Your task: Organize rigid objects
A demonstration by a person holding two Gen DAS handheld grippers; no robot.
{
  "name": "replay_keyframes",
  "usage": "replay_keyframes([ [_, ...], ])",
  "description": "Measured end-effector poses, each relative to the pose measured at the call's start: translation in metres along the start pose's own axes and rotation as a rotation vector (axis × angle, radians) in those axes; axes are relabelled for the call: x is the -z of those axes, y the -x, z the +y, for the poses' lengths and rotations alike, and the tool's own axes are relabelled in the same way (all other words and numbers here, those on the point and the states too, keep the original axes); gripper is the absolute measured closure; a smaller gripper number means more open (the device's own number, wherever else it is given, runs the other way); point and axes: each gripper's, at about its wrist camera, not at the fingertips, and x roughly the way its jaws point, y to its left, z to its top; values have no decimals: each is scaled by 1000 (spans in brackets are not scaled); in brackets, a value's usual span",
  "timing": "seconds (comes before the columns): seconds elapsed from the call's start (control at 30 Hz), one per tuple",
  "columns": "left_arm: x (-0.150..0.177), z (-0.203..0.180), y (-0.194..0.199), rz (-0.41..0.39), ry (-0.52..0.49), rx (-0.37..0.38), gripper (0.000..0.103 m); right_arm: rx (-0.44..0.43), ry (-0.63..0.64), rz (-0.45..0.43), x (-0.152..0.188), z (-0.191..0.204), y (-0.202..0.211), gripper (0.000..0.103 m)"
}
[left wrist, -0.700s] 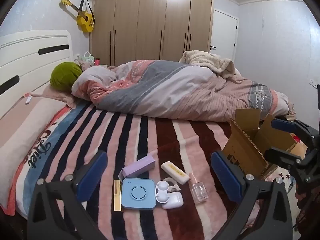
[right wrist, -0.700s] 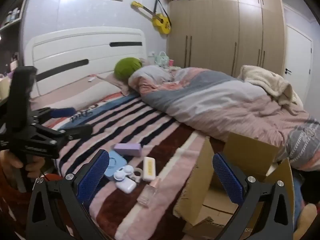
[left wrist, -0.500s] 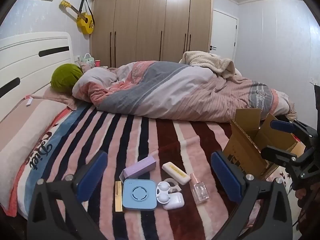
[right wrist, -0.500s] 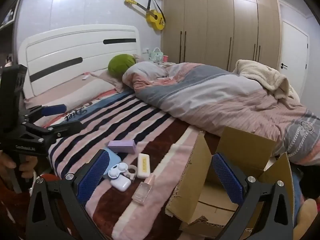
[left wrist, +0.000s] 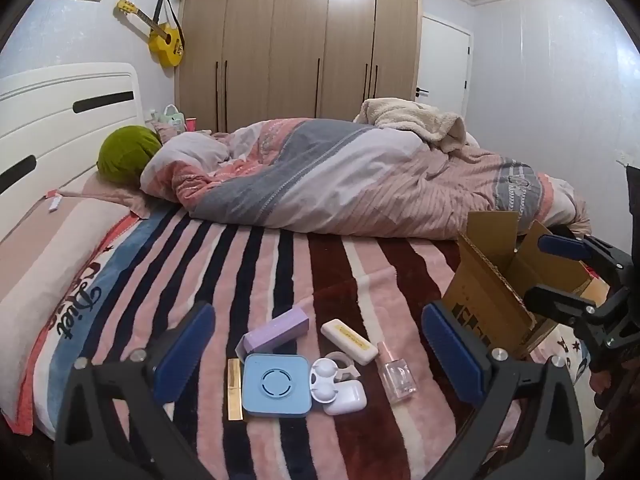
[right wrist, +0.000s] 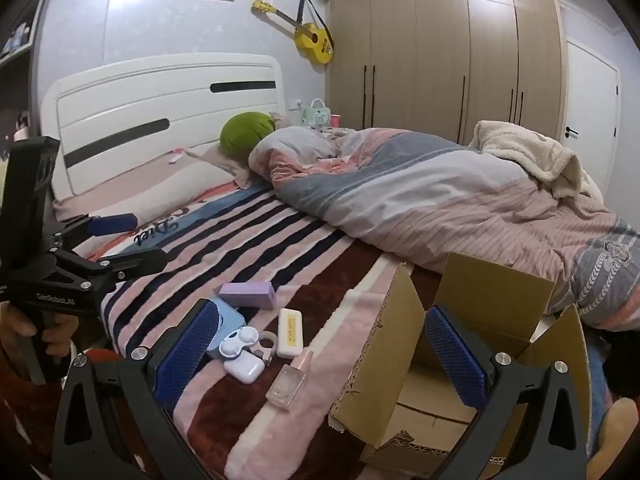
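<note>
Small items lie together on the striped blanket near the bed's front edge: a purple box (left wrist: 277,334) (right wrist: 247,295), a blue square case (left wrist: 277,385), a gold stick (left wrist: 235,383), a cream bar (left wrist: 349,341) (right wrist: 291,332), a white earbud case (left wrist: 345,397) (right wrist: 243,366), a white lens case (left wrist: 325,376) and a clear perfume bottle (left wrist: 396,373) (right wrist: 290,380). An open cardboard box (left wrist: 500,284) (right wrist: 460,344) stands at the right. My left gripper (left wrist: 318,346) is open above the items. My right gripper (right wrist: 320,348) is open, between the items and the box.
A rumpled duvet (left wrist: 352,176) covers the far half of the bed, with a green round cushion (left wrist: 127,159) and a long pillow (left wrist: 48,248) by the white headboard (right wrist: 160,108). Wardrobes (left wrist: 300,48) stand behind. A yellow ukulele (left wrist: 166,40) hangs on the wall.
Both grippers have drawn slightly back and up, so the items look a little farther off. Both stay open. No item has moved.
</note>
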Motion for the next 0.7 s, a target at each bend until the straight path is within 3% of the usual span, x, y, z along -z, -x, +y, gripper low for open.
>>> replay_keyframes([
  [0.4, 0, -8, 6, -3, -23, 24, 0, -51, 0, 14, 3, 2, 3, 0],
  [0.7, 1, -11, 8, -4, -24, 27, 0, -30, 27, -8, 7, 6, 11, 0],
])
